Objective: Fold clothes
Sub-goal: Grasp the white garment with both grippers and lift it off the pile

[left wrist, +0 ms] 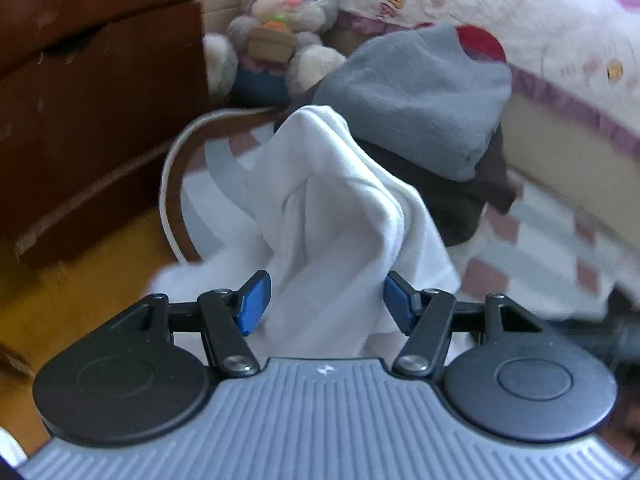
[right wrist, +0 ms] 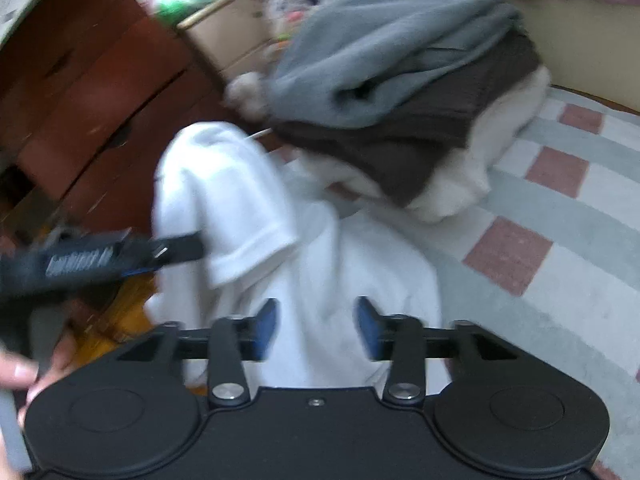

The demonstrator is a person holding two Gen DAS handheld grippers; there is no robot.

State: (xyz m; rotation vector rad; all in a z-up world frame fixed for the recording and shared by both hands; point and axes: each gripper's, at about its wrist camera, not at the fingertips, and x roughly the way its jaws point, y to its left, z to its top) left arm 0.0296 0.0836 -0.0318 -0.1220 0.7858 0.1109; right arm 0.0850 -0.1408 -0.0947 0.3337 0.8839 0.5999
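A bed covered by a checked blanket of pale grey, white and dusty-pink squares (right wrist: 560, 200) fills the right and near part of both views. To the left stands a dark reddish-brown wooden chest of drawers (left wrist: 88, 92), with yellow-orange flooring (left wrist: 100, 256) at its foot.

On the far part of the bed sits a heap of clothes: a grey fleece garment (right wrist: 384, 44) on top, a dark brown knitted garment (right wrist: 416, 136) under it and something fluffy and cream-white (right wrist: 460, 184) at the bottom. A crumpled white cotton garment (right wrist: 312, 264) lies in front of the heap at the near left edge of the bed, humped up in tall folds, one hemmed sleeve hanging over its left side.

Behind the heap, in the far corner, a grey and white plush rabbit (left wrist: 280, 24) sits upright (in the right wrist view it is mostly hidden by the grey fleece).

The left tool (left wrist: 326, 300) has its blue pads standing apart on either side of a raised fold of the white garment; the cloth reaches the right pad, but I cannot tell whether it is pressed. The right tool (right wrist: 316, 326) also stands apart over the white cloth, pads clear of it. A hand (right wrist: 28, 376) shows at the left edge of the right wrist view.
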